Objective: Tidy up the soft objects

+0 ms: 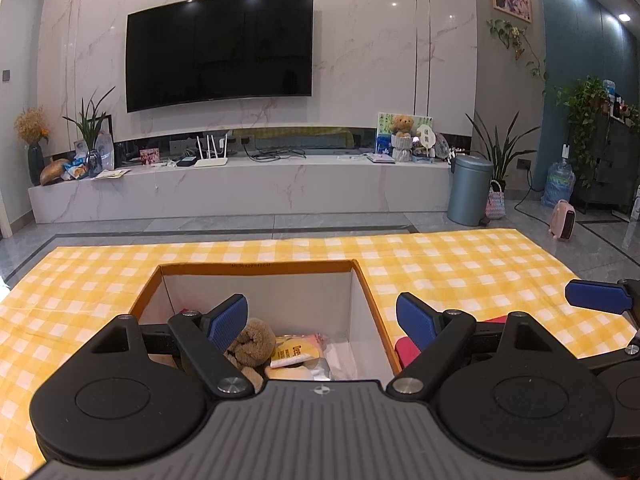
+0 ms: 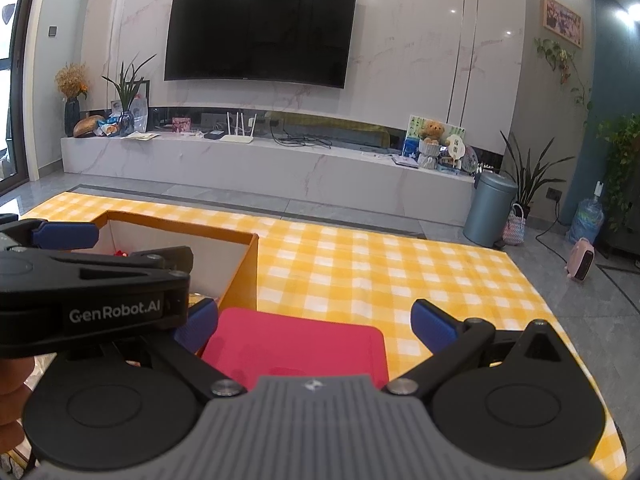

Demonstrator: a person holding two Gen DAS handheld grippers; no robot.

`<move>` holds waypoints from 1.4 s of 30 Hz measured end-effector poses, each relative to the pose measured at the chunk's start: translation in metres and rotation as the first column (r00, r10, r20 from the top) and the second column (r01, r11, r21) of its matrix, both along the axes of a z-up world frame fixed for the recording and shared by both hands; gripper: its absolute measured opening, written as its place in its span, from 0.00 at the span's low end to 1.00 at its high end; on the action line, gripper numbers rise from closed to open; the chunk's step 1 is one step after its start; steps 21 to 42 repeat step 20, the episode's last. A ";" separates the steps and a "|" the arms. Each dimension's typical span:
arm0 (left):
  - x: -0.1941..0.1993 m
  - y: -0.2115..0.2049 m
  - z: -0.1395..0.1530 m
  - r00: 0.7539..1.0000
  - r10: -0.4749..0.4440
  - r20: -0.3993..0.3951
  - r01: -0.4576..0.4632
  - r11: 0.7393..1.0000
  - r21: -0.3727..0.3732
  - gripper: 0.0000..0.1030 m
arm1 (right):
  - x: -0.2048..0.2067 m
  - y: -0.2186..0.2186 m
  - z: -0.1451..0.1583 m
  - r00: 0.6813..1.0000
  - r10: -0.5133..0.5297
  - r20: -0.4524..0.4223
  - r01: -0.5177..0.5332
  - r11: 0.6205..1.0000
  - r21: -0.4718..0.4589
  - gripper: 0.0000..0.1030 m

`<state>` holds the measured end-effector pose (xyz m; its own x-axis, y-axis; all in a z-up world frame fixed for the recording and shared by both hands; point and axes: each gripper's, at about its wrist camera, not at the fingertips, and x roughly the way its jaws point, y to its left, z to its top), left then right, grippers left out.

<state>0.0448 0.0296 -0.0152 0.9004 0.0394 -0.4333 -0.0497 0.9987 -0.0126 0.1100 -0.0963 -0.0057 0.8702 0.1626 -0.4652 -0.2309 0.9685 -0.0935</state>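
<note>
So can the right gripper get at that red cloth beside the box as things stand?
Probably yes. The right gripper is open with the red cloth lying flat directly between its fingers, outside the box. The left gripper sits close on one side but does not cover the cloth.

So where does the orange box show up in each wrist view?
Left wrist: orange box at centre, open, directly beyond the left tool.
Right wrist: at left, partly behind the left tool, beside the red cloth.
Shared landmark: the wall television.

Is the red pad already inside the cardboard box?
No. In the right wrist view the red pad lies on the checked cloth outside the cardboard box.
</note>
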 end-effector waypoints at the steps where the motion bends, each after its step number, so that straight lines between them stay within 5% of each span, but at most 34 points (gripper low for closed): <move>1: 0.001 -0.001 0.000 1.000 0.001 -0.004 -0.001 1.000 0.002 0.96 | 0.001 0.000 -0.001 1.000 0.000 -0.003 0.000 1.000 0.001 0.98; 42: 0.004 0.000 -0.003 0.999 0.001 -0.035 0.000 1.000 0.012 0.96 | 0.009 -0.002 -0.011 0.999 0.004 -0.035 -0.003 1.000 0.013 0.98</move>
